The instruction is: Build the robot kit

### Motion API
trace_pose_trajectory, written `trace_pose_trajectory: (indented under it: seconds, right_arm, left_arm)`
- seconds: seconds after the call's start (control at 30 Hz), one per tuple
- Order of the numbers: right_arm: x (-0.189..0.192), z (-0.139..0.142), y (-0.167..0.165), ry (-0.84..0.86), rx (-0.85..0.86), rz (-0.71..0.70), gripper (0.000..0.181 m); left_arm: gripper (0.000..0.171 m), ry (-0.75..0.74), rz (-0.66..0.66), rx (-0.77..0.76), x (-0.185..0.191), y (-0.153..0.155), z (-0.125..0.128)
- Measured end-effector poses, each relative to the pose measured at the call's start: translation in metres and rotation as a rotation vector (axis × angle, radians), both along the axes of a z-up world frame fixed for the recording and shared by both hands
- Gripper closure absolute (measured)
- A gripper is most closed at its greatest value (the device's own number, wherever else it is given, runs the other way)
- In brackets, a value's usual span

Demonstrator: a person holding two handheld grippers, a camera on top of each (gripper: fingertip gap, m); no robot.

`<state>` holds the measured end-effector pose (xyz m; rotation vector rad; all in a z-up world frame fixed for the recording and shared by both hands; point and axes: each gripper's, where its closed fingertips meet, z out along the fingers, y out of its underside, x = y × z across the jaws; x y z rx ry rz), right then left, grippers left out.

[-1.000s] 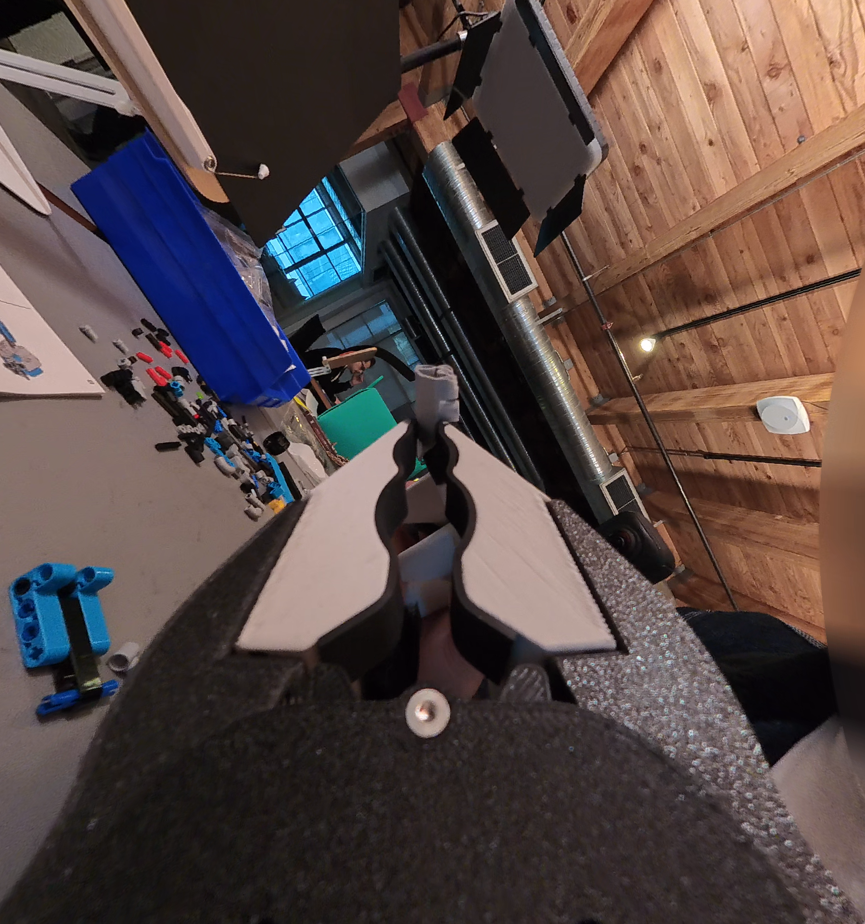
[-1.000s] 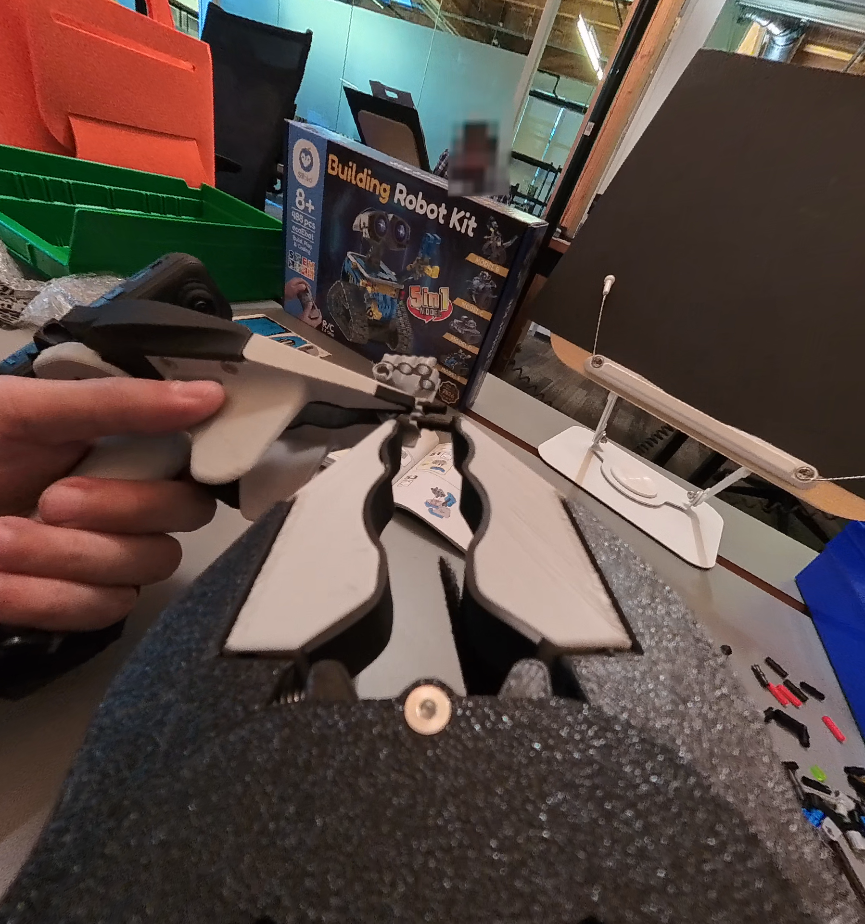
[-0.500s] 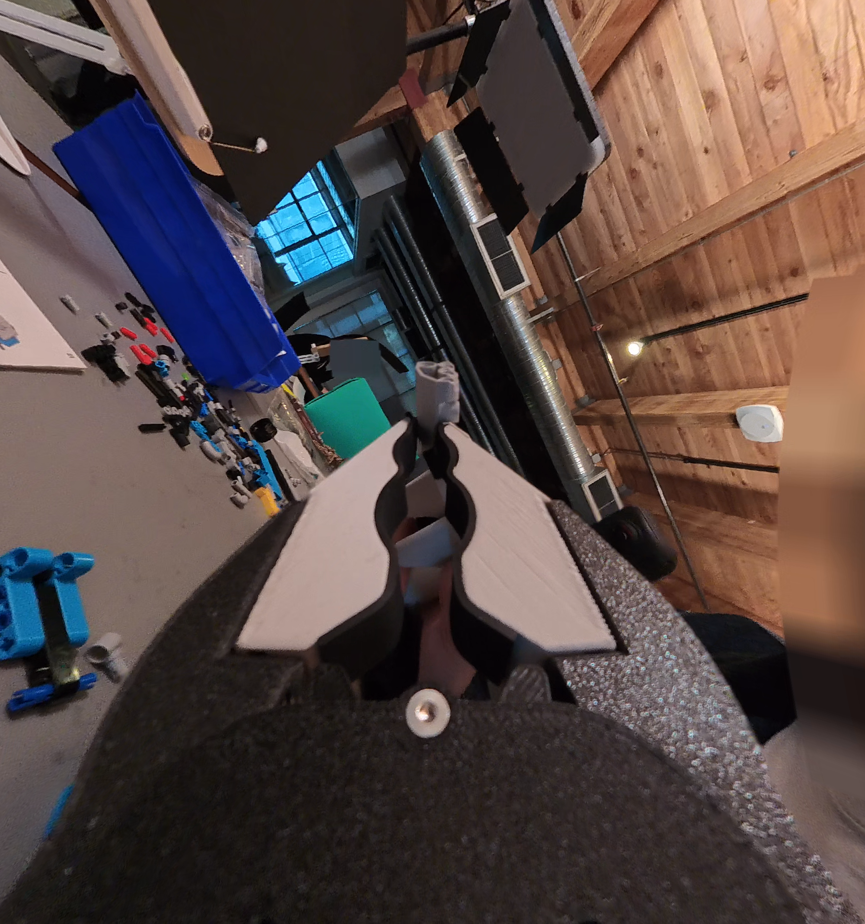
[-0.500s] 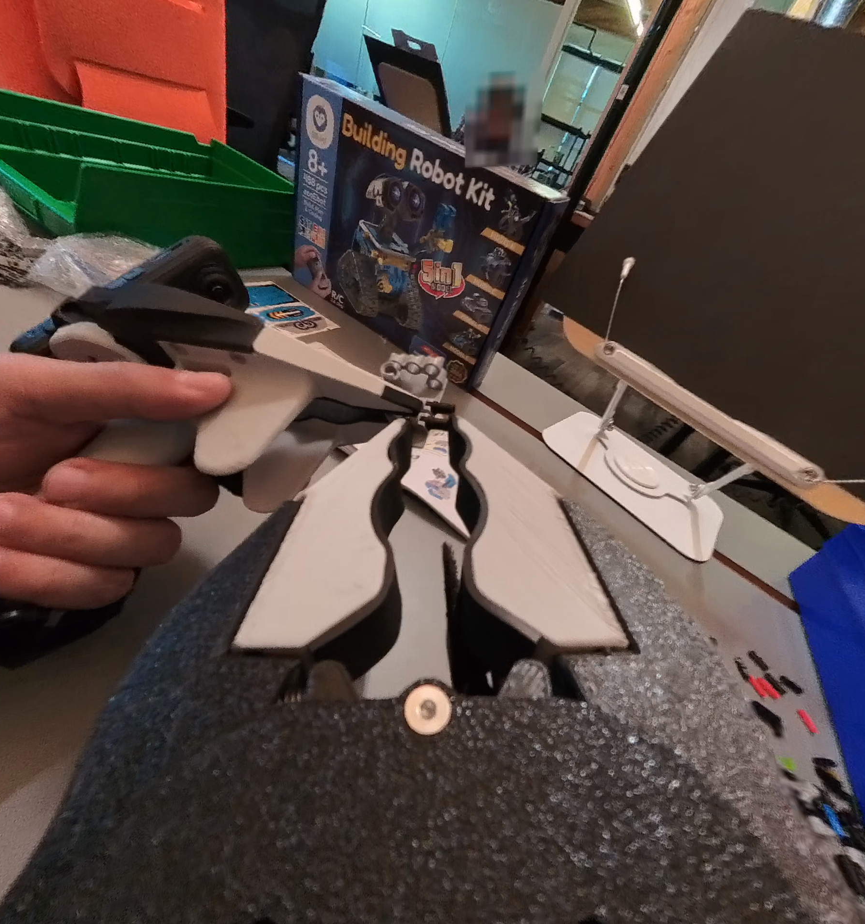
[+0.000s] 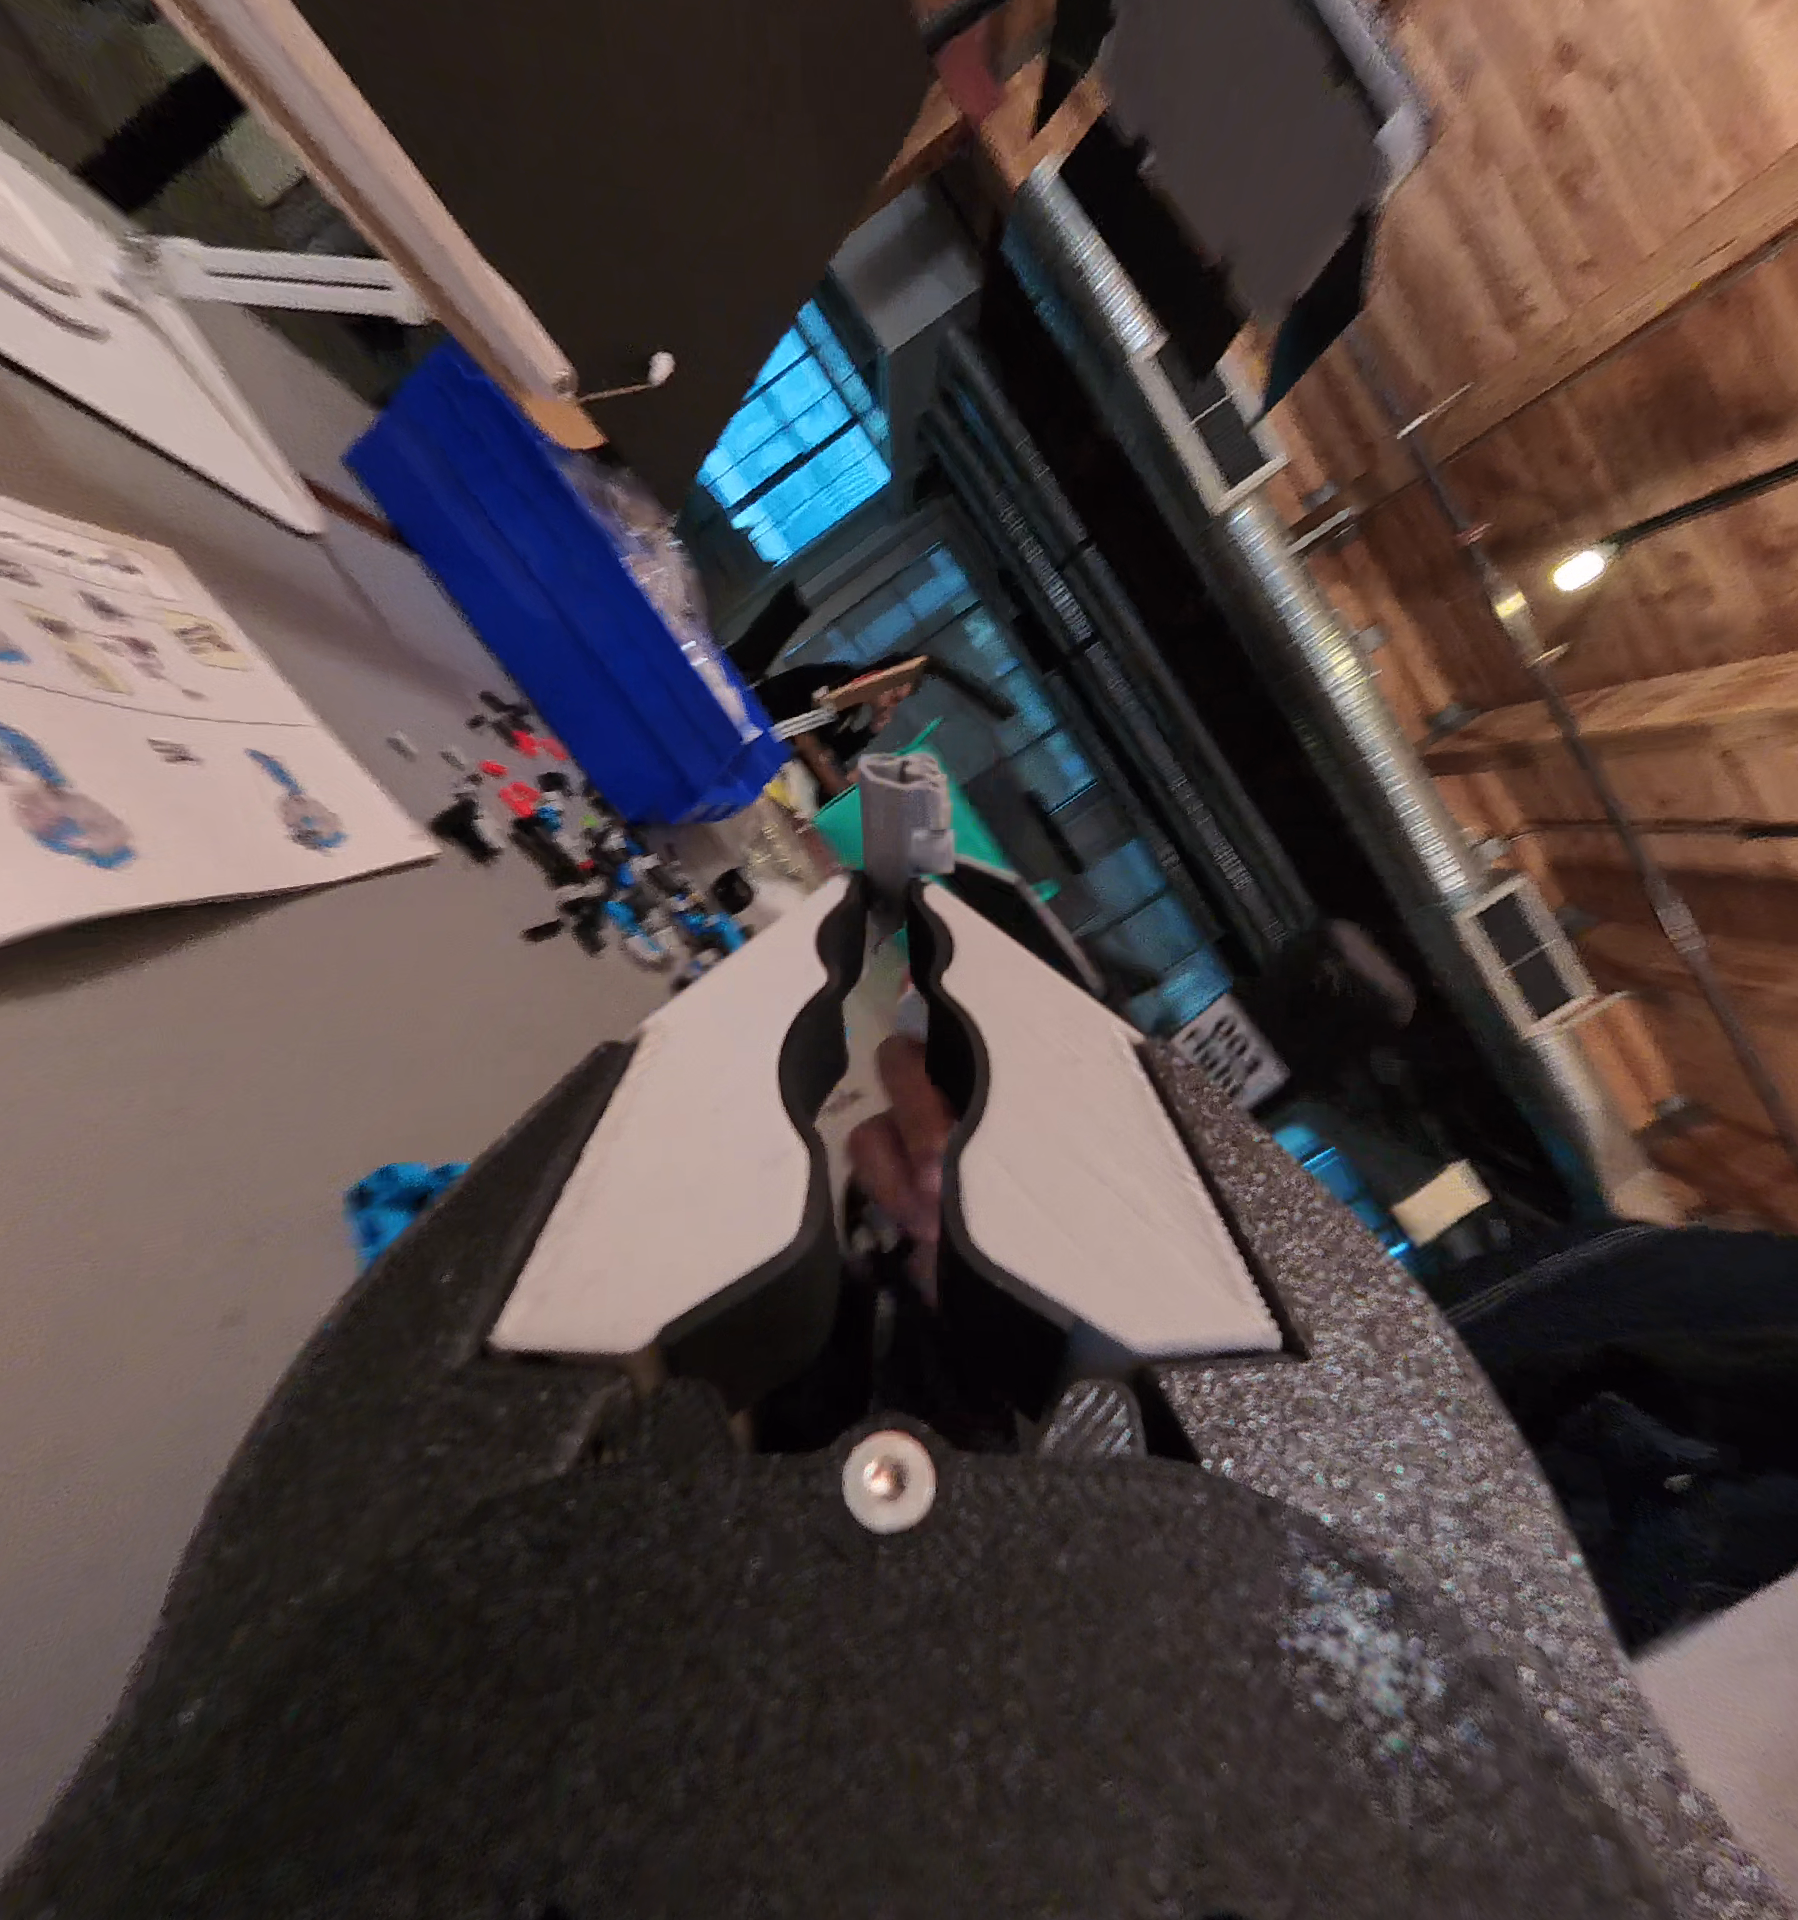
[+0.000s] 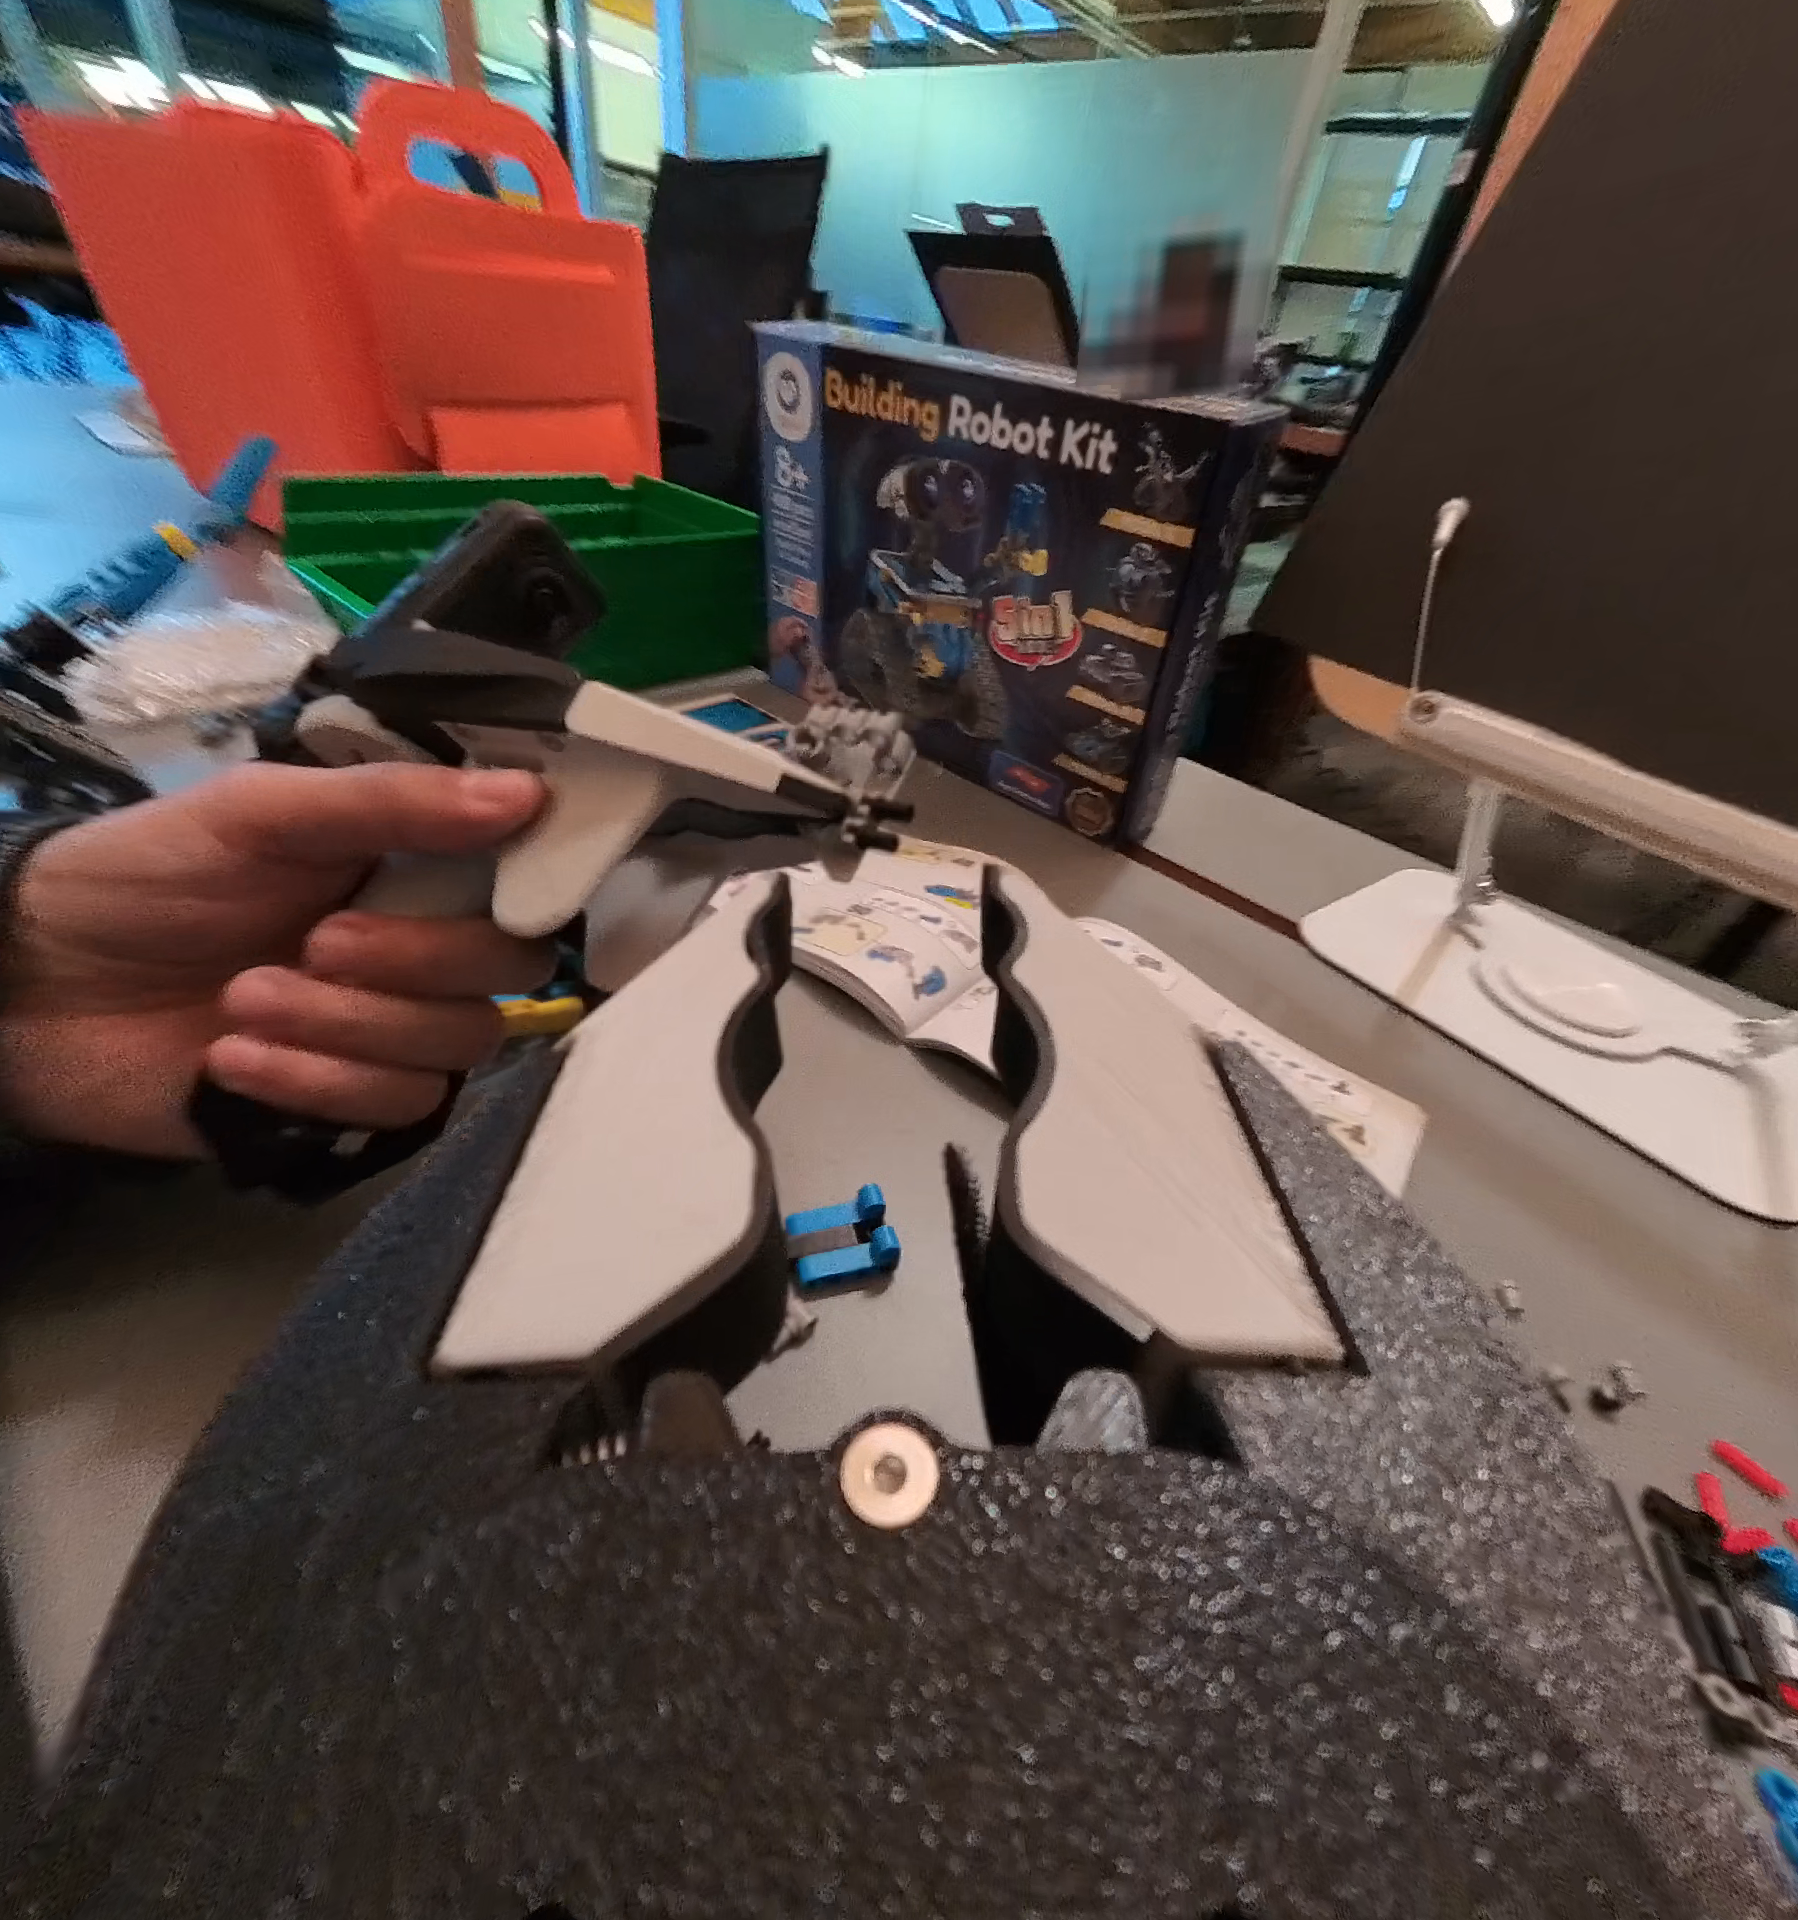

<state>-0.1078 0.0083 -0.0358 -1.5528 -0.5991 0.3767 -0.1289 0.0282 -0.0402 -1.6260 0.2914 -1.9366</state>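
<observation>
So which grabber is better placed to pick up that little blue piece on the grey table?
Right, probably. The right gripper is open and empty, and the blue piece shows between its fingers, on the table below; the left gripper is shut on a grey piece.

Both views are fisheye with strong bending at the edges, and both are motion-blurred. In the left wrist view the instruction sheet (image 5: 116,748) and small loose parts (image 5: 583,852) on the grey table (image 5: 199,1091) are smeared; the sheet casts a soft shadow below its edge. One ceiling lamp (image 5: 1579,569) glares against warm wood, and the window (image 5: 791,457) glows cold blue. The right wrist view is brighter, with even indoor light and a teal cast on the back wall. The orange case (image 6: 355,301) and lamp base (image 6: 1560,1029) are streaked soft. The foam foreground is sharpest.
</observation>
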Motion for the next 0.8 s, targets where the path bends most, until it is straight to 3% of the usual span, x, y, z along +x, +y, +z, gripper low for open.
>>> trace_pose_trajectory:
  seconds: [0.23, 0.37, 0.5, 0.8]
  right_arm:
    - [0.021, -0.022, 0.016, 0.082, -0.274, 0.204, 0.153]
    - [0.024, -0.041, 0.02, 0.197, -0.392, 0.273, 0.157]
    - [0.015, -0.045, 0.012, 0.297, -0.439, 0.336, 0.162]
    - [0.014, -0.069, 0.013, 0.129, -0.445, 0.332, 0.163]
  left_arm:
    - [0.164, 0.33, 0.003, 0.208, -0.018, 0.004, -0.016]
    - [0.165, 0.496, -0.056, 0.282, -0.023, -0.004, -0.041]
    - [0.164, 0.486, -0.112, 0.292, -0.019, -0.018, -0.04]
    - [0.164, 0.541, -0.092, 0.322, -0.02, -0.011, -0.05]
